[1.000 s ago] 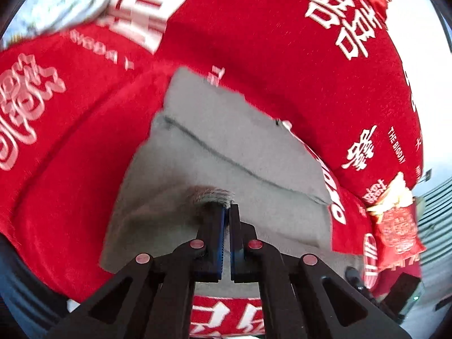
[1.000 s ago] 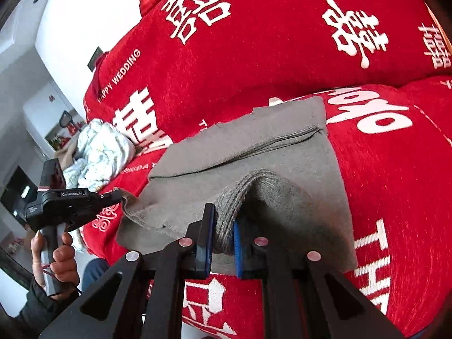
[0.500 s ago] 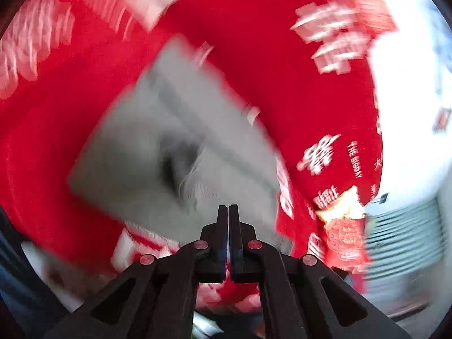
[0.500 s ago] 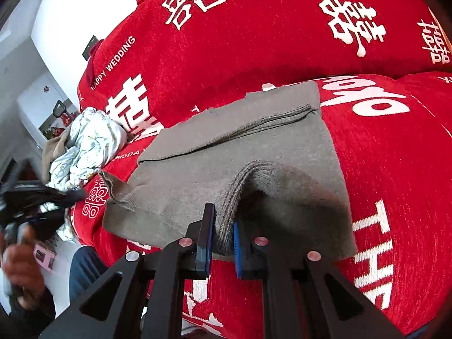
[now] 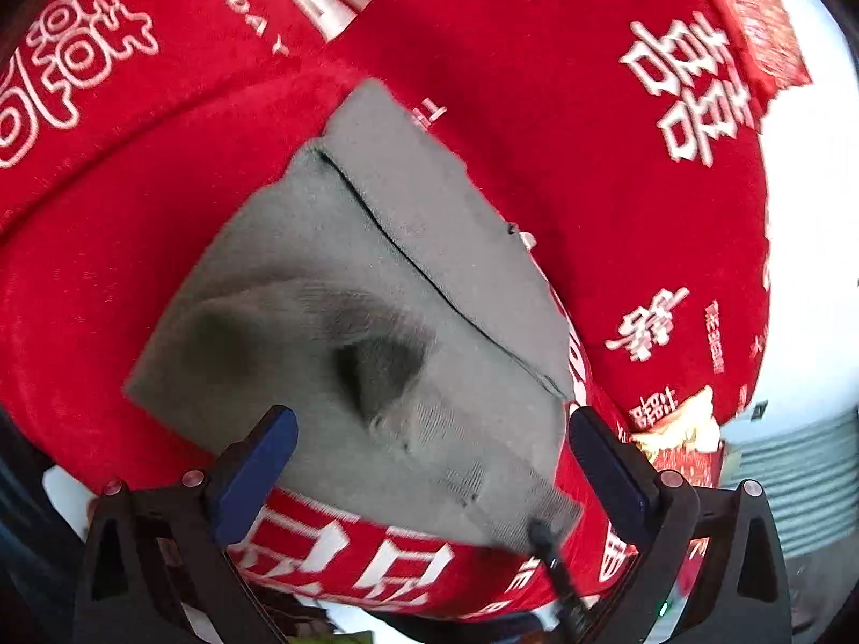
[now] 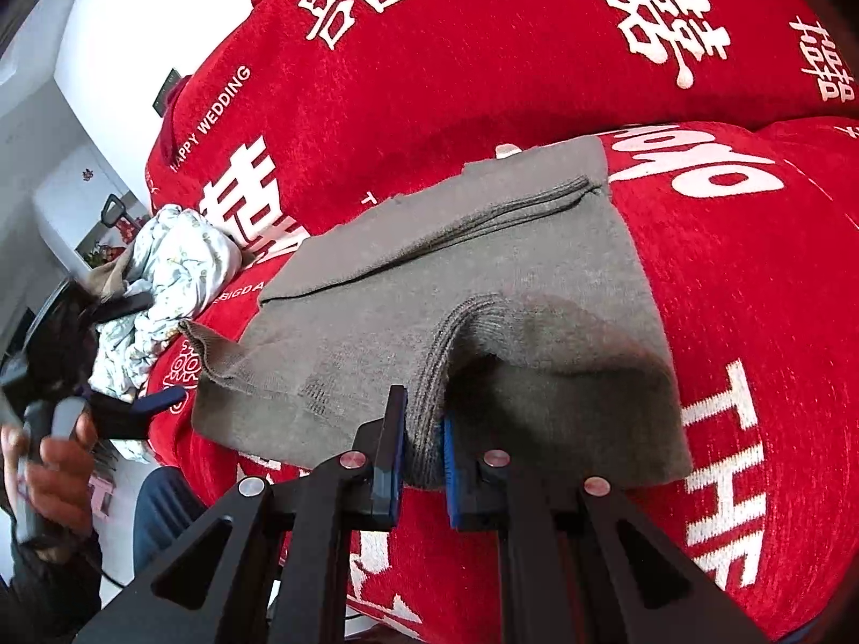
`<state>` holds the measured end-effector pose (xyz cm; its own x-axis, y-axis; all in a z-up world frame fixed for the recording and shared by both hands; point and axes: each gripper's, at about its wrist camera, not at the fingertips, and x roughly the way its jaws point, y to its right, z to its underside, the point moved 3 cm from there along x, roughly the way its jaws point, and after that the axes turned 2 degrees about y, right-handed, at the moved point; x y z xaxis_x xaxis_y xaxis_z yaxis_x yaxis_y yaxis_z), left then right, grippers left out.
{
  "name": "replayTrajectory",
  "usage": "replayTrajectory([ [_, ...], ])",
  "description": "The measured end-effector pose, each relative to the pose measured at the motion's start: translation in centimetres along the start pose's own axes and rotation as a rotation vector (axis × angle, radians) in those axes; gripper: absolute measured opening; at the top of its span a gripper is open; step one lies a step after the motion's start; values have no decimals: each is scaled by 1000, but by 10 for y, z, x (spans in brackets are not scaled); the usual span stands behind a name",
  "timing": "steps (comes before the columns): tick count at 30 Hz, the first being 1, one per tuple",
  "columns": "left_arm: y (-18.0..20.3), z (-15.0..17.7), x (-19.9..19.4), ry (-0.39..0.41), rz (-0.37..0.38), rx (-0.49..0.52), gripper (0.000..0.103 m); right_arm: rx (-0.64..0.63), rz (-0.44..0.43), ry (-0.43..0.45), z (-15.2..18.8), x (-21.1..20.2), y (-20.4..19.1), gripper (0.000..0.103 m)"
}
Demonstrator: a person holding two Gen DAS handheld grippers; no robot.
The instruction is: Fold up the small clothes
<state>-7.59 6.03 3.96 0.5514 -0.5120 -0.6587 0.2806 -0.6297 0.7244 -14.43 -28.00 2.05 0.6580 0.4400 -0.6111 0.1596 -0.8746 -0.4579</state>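
We see the folded grey knitted garment (image 6: pixel 483 279) lying on the red sofa cover with white lettering (image 6: pixel 751 279). Our right gripper (image 6: pixel 421 451) clamps the garment's ribbed near edge. Our left gripper (image 5: pixel 429 469) has just been opening; its jaws stand wide, holding nothing.

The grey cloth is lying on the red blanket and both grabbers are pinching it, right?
Not quite. Only the right gripper is pinching the grey cloth; the right wrist view shows its fingers shut on a fold. The left gripper has just opened, and in the left wrist view its fingers stand wide apart, pressing on nothing. The cloth does lie on the red blanket.
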Motion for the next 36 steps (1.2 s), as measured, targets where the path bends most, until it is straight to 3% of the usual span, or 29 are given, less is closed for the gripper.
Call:
replayTrajectory([
  [2, 2, -8, 15, -29, -17, -34, 99, -4, 2, 0, 0, 0, -1, 13],
  [3, 0, -10, 19, -49, -19, -56, 91, -6, 2, -1, 0, 0, -1, 13],
  [5, -4, -15, 35, -109, -38, -59, 7, -3, 1, -1, -1, 0, 1, 13],
  [6, -7, -18, 40, -128, -47, -62, 4, 2, 0, 0, -1, 0, 3, 13],
  [10, -1, -15, 23, -35, -64, 1, 5, 3, -1, 11, -3, -3, 4, 13],
  [17, 47, -5, 6, 147, -226, 376, 5, -12, 26, 49, -26, -8, -4, 13],
  [20, 60, -3, 8, 207, -271, 470, 5, -4, 35, 77, -42, -9, -5, 13],
  [26, 75, -11, 10, 256, -289, 542, 5, -3, 75, 100, -71, -4, -4, 13],
  [36, 92, -37, 16, 263, -276, 569, 5, 8, 126, 135, -112, 9, -9, 12],
])
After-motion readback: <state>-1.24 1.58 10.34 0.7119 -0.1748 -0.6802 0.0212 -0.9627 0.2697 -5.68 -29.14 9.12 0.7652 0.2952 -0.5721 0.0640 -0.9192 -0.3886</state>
